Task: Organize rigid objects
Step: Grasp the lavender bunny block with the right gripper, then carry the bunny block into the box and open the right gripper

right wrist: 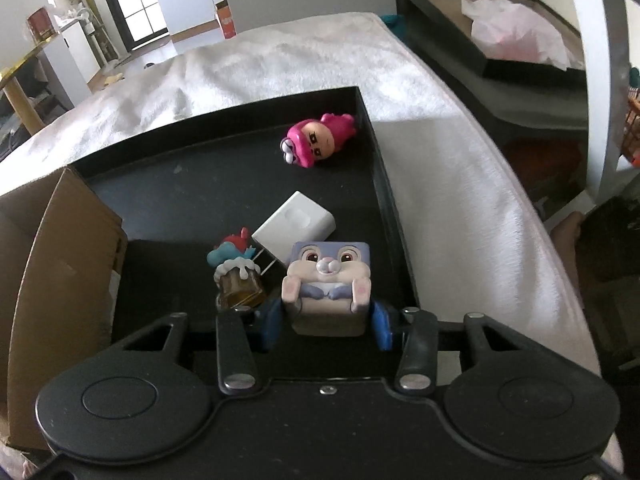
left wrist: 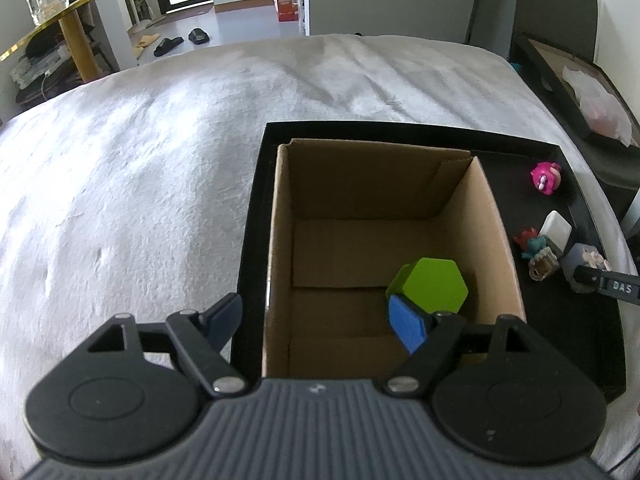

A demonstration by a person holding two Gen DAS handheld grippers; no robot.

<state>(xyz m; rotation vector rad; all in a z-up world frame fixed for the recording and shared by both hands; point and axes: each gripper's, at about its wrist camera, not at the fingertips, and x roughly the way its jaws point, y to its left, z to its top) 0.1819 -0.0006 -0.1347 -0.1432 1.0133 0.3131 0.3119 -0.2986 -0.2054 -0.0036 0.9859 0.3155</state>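
Right wrist: right gripper [right wrist: 326, 326] clamped on bunny [right wrist: 326, 280] | lift straight, clear figurine [right wrist: 238, 276] at its left | left gripper [left wrist: 324, 322] wide, empty, over box [left wrist: 496, 216]

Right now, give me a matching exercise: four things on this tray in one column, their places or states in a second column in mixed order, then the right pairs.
Things
1. green hexagon block
2. rabbit cube toy
3. pink figurine
4. white charger

Places or states
A. lying on its side near the tray's far corner
B. between the right claw's blue pads
C. inside the cardboard box
D. flat on the tray, just behind the rabbit cube

Pairs: 1-C, 2-B, 3-A, 4-D
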